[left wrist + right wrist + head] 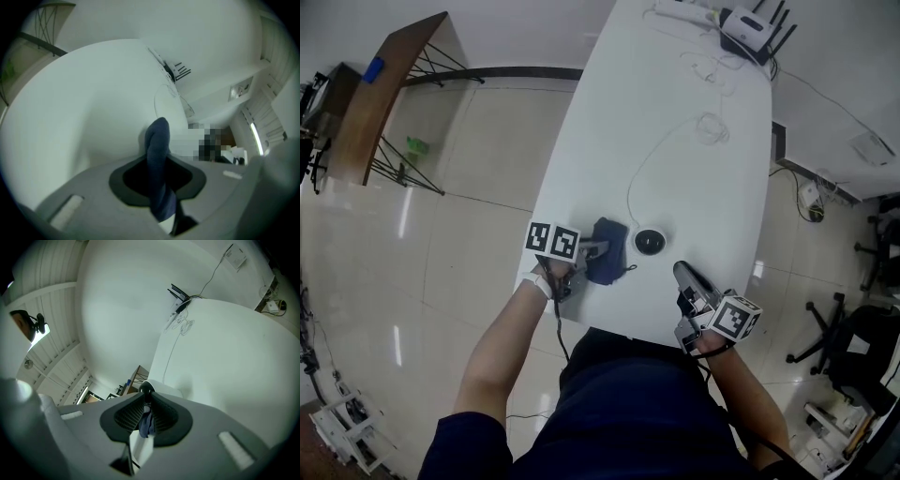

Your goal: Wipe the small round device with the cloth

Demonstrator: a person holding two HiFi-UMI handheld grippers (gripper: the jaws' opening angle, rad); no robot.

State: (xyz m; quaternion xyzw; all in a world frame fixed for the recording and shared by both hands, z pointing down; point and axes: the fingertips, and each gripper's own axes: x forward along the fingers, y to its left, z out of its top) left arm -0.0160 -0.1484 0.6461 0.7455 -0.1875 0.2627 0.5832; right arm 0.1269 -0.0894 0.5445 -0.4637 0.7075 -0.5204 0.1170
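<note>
- My left claw [596, 248] is clamped on a fold of the dark blue cloth [610, 264]. My right claw [682, 273] is pinched nearly closed and grips nothing, with only a sliver of blue showing through its slit.
- The small round device [650, 241] sits on the white table [675, 103], just beside the cloth at its 3 o'clock. It lies at 11 o'clock from my right claw, which is near it but apart.
- Nothing steadies the device, so I judge a firm wipe could skid it toward 3 o'clock.
- Its thin cable [639, 173] leads off toward 12 o'clock. Cloth or jaw could snag it and drag the device.
- I hold only a fold, so bare jaw tips might scrape the device instead of fabric.
- A router [748, 30] and loose wires sit at 1 o'clock, well apart. Nothing stands between cloth and device.
</note>
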